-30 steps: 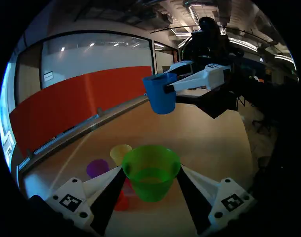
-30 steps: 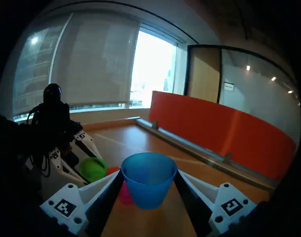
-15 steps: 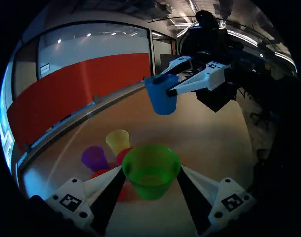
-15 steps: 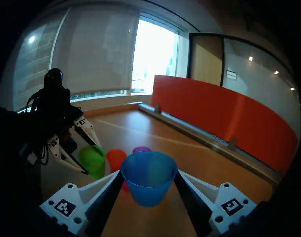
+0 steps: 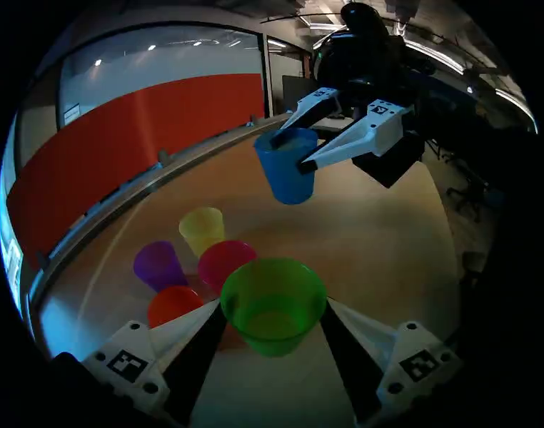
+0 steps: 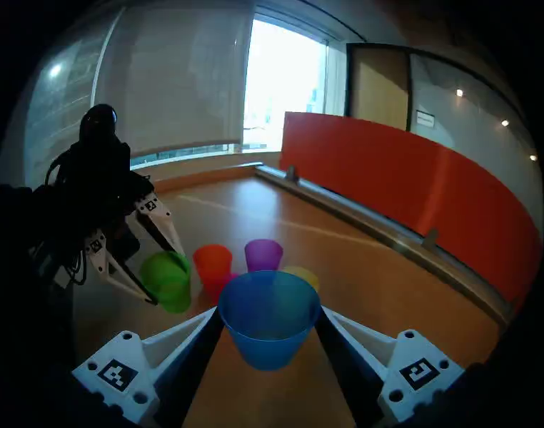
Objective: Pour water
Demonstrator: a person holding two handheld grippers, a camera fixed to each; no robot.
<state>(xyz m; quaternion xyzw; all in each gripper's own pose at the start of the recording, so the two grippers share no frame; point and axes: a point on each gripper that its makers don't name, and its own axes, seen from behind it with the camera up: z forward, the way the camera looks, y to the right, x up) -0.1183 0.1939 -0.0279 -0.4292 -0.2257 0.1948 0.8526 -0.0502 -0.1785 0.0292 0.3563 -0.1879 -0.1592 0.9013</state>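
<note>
Clamps both fingers of the left gripper [image 5: 272, 308] on a translucent green cup [image 5: 273, 335], upright. Pinches a blue cup [image 6: 268, 346], slightly tilted, in the right gripper [image 6: 270, 314], aloft beyond the green cup. Just behind the green cup: pink cup [image 5: 225, 260], orange cup [image 5: 170, 305], purple cup [image 5: 156, 264], yellow cup [image 5: 202, 228], clustered on a wooden table [image 5: 386, 235]. Farther beyond, an orange wall panel [image 5: 129, 135].

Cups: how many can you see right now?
6: green cup in left gripper, blue cup in right gripper; yellow cup, purple cup, pink cup, orange cup clustered on the table.
</note>
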